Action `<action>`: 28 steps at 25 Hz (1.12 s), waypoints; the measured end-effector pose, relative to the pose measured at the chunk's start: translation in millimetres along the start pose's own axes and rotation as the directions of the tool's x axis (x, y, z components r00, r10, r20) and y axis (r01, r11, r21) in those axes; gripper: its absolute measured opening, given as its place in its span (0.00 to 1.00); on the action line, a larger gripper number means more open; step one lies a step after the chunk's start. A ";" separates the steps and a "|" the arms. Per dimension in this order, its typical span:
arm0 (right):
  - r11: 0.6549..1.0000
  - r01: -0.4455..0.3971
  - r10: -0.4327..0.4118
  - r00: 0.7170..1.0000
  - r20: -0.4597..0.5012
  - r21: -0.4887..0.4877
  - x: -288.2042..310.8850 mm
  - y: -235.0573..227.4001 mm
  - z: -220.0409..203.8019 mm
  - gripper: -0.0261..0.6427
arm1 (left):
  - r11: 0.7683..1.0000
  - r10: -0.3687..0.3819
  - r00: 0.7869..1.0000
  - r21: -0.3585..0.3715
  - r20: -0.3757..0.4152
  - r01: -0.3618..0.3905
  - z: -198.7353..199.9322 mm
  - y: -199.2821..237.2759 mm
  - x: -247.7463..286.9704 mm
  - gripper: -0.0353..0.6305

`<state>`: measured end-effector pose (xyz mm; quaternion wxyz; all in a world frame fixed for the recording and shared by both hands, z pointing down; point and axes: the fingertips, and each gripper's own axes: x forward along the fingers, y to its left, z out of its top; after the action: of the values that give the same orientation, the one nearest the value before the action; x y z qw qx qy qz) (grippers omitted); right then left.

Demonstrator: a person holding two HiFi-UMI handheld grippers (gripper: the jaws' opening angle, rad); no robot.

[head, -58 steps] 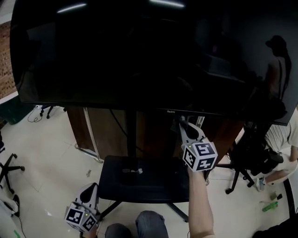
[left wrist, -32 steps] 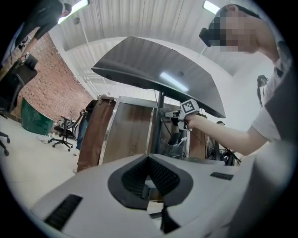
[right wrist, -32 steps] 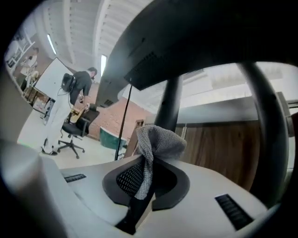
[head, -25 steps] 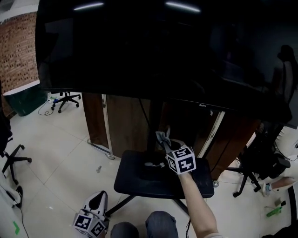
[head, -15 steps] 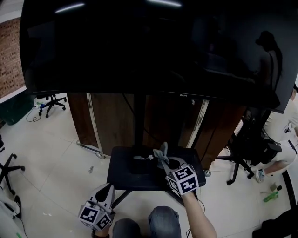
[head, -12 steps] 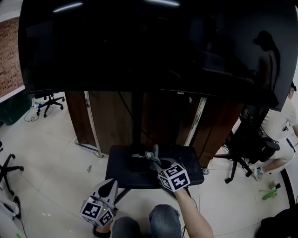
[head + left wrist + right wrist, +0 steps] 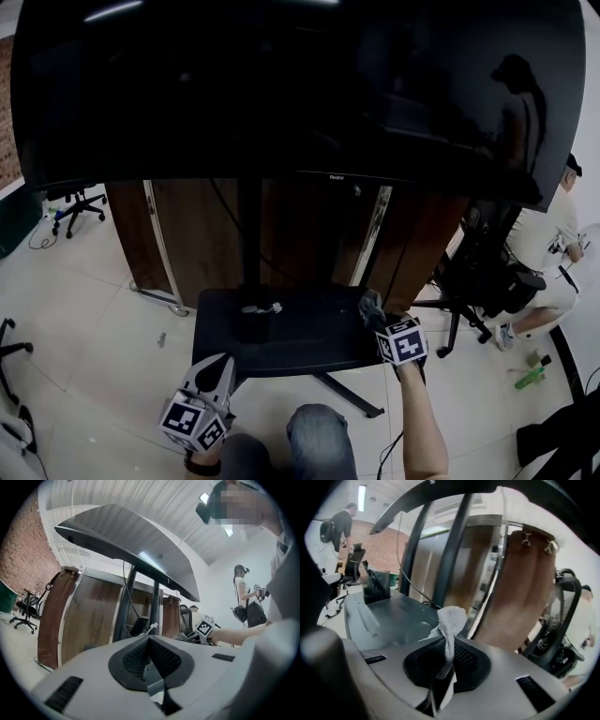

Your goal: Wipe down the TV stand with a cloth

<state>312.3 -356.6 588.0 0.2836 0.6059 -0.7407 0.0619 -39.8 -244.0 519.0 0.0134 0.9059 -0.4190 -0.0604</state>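
The TV stand's black base shelf point(image 7: 281, 330) sits under a large dark TV point(image 7: 281, 84), with its pole point(image 7: 248, 246) rising from the shelf's left half. My right gripper point(image 7: 375, 317) is over the shelf's right front corner, shut on a grey cloth point(image 7: 367, 302). In the right gripper view the cloth point(image 7: 451, 619) sticks up from between the jaws of the right gripper point(image 7: 446, 644), above the shelf point(image 7: 393, 616). My left gripper point(image 7: 220, 362) hangs low off the shelf's left front edge. In its own view the left gripper point(image 7: 150, 640) is shut and holds nothing.
A small black box point(image 7: 375, 590) and white bits point(image 7: 267, 307) lie by the pole's foot. Brown wooden cabinets point(image 7: 309, 234) stand behind the stand. An office chair point(image 7: 487, 281) and a seated person point(image 7: 544, 248) are at the right. A green bottle point(image 7: 528, 377) lies on the floor.
My right gripper has carried the cloth from the middle of the shelf to its right front corner. The left gripper has stayed low at the left front.
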 end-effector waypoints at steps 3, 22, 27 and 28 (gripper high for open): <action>0.994 0.037 -0.044 0.997 0.067 0.100 -37.6 -20.0 -11.5 0.08 | 1.000 -0.009 1.000 -0.004 -0.013 0.009 -7.6 -0.1 0.6 0.06; 0.939 -0.288 0.231 0.933 0.276 0.190 -55.6 155.4 -13.5 0.08 | 0.993 0.116 0.992 -0.016 -0.042 -0.117 -39.8 34.7 -59.2 0.06; 0.948 0.021 -0.081 0.981 0.179 0.316 -93.5 41.3 -97.4 0.08 | 0.997 0.071 0.996 -0.023 -0.052 -0.072 -60.2 25.3 -55.3 0.06; 0.945 0.074 -0.129 0.979 0.156 0.319 -101.6 29.9 -111.3 0.08 | 0.997 0.068 0.996 -0.024 -0.054 -0.070 -63.8 25.6 -56.5 0.06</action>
<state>333.5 -212.8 637.8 0.1209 0.6837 -0.7112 0.1099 -87.8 -219.3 589.7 0.0381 0.8919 -0.4487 -0.0412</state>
